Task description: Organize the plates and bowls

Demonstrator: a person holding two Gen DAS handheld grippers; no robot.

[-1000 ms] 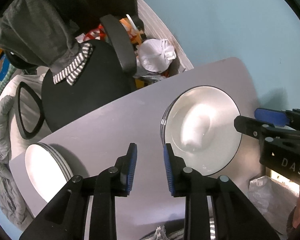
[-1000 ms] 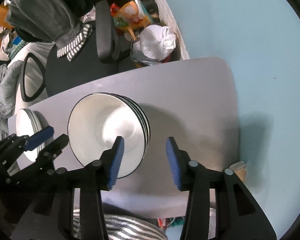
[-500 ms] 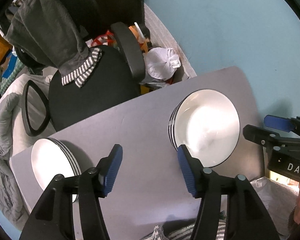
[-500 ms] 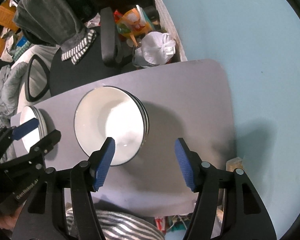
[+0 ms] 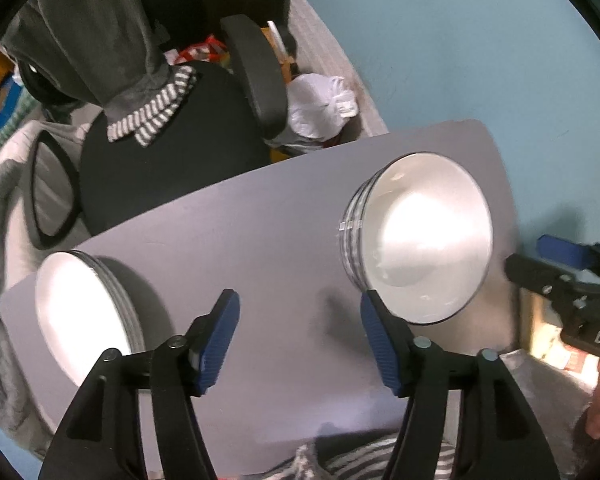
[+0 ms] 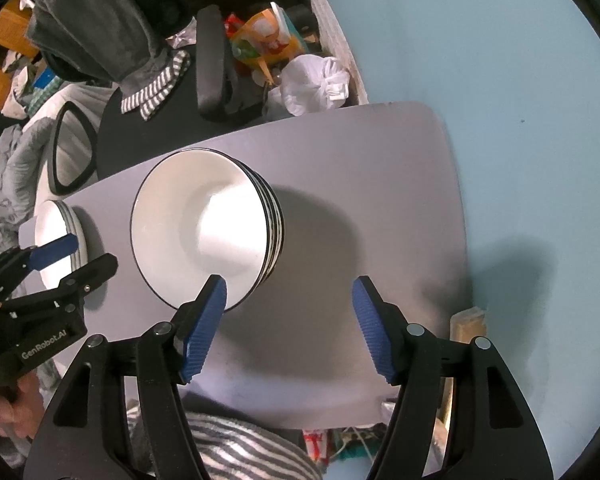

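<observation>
A stack of white black-rimmed bowls [image 5: 424, 236] stands on the right part of the grey table [image 5: 260, 208]. A stack of white plates [image 5: 76, 312] sits at its left end. My left gripper [image 5: 298, 308] hangs above the bare tabletop between the two stacks; its jaws are opening with nothing between them. In the right wrist view my right gripper [image 6: 289, 292] hovers just right of the bowls [image 6: 204, 228], its jaws also opening and empty. The plates [image 6: 56, 232] lie far left, partly behind the left gripper [image 6: 60, 256].
A black office chair [image 5: 172, 152] with a grey garment draped over it stands behind the table. A white bag [image 5: 320, 108] and floor clutter lie beside it. A light blue wall [image 6: 500, 80] borders the table's right side. Striped cloth [image 6: 236, 448] shows at the near edge.
The jaws of both grippers have spread much wider. The bowls and plates have stayed where they were.
</observation>
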